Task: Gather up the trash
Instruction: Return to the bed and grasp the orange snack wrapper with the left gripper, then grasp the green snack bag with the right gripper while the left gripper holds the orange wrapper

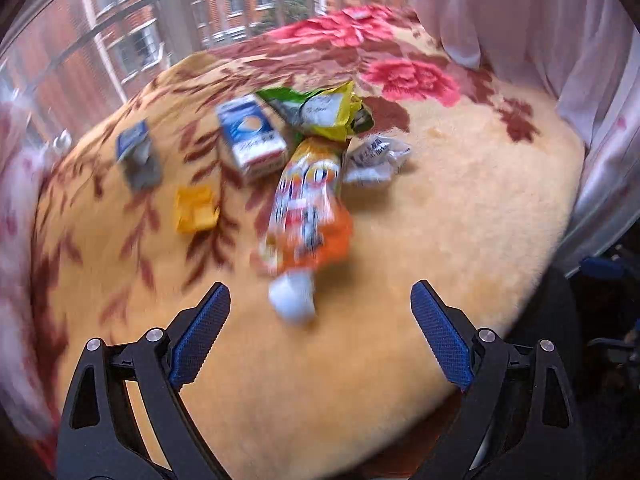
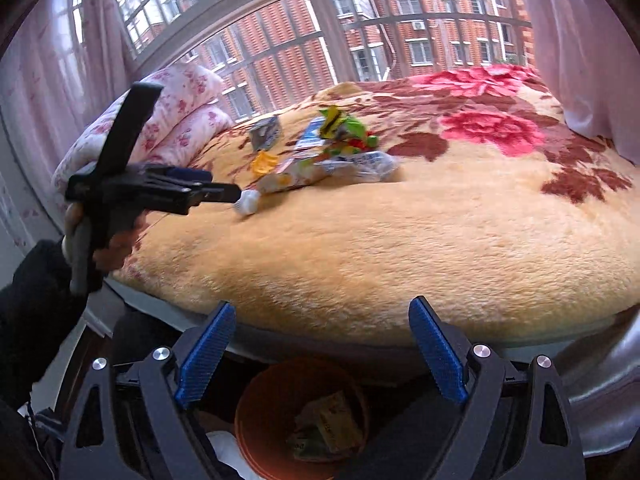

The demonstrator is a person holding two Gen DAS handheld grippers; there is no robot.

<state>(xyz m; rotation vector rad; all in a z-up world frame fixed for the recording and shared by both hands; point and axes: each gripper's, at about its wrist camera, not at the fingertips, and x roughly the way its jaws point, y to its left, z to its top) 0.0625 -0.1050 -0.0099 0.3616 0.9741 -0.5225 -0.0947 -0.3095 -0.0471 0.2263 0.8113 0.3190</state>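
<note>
Left gripper (image 1: 320, 308): our jaws apart, white crumpled paper (image 1: 292, 300) lying between them on the bed (image 1: 460, 220).
Right gripper (image 2: 322, 320): our jaws apart, empty, above the orange bin (image 2: 256, 412).

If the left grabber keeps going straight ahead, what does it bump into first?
Probably the small white crumpled paper wad, lying on the fluffy yellow floral blanket just ahead of the open left gripper. Right behind it is the long orange snack wrapper. The picture is blurry, so depth is uncertain.
</note>
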